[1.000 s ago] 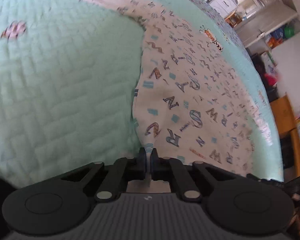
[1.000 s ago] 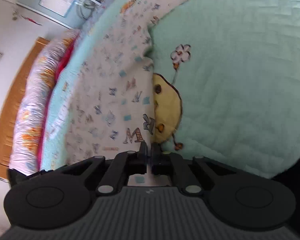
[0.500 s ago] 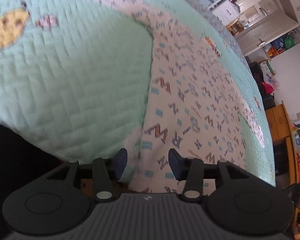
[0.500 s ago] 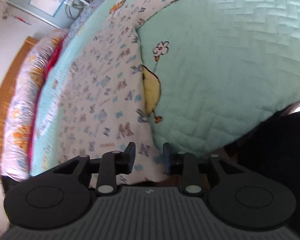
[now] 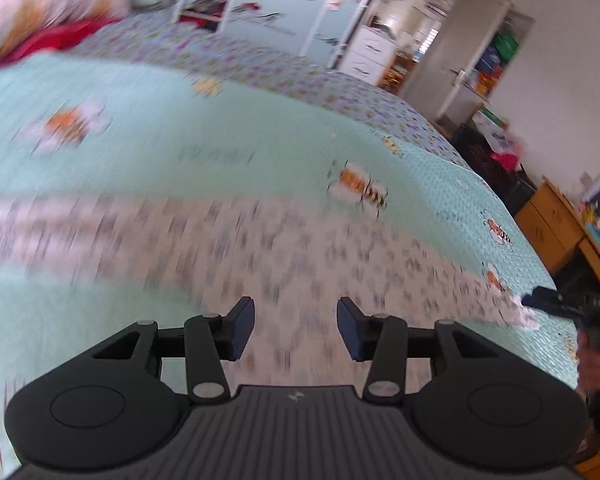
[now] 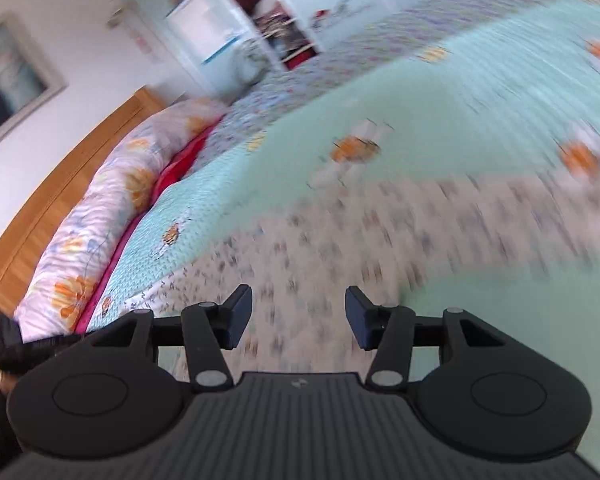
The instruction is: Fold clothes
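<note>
Your left gripper (image 5: 296, 328) stands apart with nothing between its pads. Your right gripper (image 6: 299, 317) is opening, likewise empty. The letter-print garment (image 5: 284, 240) lies released across the middle band of the left-wrist frame, spread on the mint quilt (image 5: 180, 136), and fills the centre of the right-wrist frame. Motion blur hides its edges, so you cannot confirm how many folds exist. Judge one placement complete; expect further folds, since the garment looks long and wide

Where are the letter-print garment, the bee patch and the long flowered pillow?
letter-print garment (image 5: 300, 248), left wrist view, middle of the cloth.
bee patch (image 5: 360, 190), left wrist view, striped body.
flowered pillow (image 6: 100, 216), right wrist view, its middle.
</note>
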`<state>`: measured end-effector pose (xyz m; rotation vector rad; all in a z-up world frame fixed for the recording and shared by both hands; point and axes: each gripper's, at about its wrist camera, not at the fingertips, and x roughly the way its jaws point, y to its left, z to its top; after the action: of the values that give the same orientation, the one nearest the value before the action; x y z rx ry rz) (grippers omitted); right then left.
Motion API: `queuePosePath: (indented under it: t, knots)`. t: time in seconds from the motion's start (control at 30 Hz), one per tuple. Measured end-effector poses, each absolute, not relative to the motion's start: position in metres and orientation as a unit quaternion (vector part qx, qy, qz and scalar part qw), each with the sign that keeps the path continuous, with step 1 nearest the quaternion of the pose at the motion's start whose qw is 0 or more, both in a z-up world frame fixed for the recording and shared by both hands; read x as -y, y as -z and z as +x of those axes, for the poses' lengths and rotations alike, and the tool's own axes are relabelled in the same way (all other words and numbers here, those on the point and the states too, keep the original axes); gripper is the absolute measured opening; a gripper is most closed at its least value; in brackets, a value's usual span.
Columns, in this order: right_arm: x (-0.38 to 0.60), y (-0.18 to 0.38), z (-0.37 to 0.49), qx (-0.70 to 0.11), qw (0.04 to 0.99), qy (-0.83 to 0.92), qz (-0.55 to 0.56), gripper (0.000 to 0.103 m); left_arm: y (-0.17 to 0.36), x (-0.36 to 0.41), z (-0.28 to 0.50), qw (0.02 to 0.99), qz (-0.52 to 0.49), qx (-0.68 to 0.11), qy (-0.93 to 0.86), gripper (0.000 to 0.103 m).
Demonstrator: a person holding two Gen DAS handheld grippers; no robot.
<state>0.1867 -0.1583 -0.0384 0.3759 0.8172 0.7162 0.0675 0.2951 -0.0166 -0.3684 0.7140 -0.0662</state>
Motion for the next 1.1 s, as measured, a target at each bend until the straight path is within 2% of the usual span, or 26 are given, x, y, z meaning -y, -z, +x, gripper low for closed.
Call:
queuePosePath:
  t: [0.2,0.37,0.53,0.73,0.8,0.87,0.93,1.03,1.07,1.1]
  knots:
    - [0.136,0.047,0.319,-0.408,0.826,-0.381,0.082,0.053,0.039,-0.318,0.185,0.919,-0.069,-0.384,0.063,0.048]
    - [0.124,0.098,0.390,-0.423,0.810,-0.402,0.052,0.053,0.092,-0.344,0.242,0.899,-0.013,-0.428,0.096,0.048]
    - [0.116,0.140,0.411,-0.438,0.777,-0.449,0.047,0.053,0.124,-0.363,0.258,0.894,0.015,-0.433,0.113,0.048]
    - [0.111,0.153,0.407,-0.424,0.770,-0.474,0.051,0.053,0.135,-0.363,0.263,0.888,0.028,-0.435,0.143,0.049]
    - [0.107,0.150,0.406,-0.430,0.773,-0.466,0.038,0.046,0.134,-0.359,0.264,0.880,0.033,-0.441,0.173,0.047]
    - [0.102,0.146,0.405,-0.440,0.771,-0.460,0.018,0.016,0.134,-0.355,0.265,0.873,0.033,-0.446,0.192,0.047]
    - [0.099,0.146,0.405,-0.448,0.765,-0.462,0.007,0.009,0.137,-0.351,0.268,0.869,0.038,-0.451,0.198,0.046]
    - [0.097,0.146,0.405,-0.449,0.768,-0.458,0.002,0.005,0.141,-0.342,0.272,0.873,0.066,-0.450,0.179,0.027]
    - [0.097,0.147,0.405,-0.446,0.770,-0.456,0.000,0.005,0.140,-0.340,0.272,0.876,0.077,-0.445,0.168,0.016]
    - [0.097,0.147,0.405,-0.444,0.772,-0.454,-0.002,0.004,0.139,-0.339,0.271,0.880,0.088,-0.440,0.157,0.012]
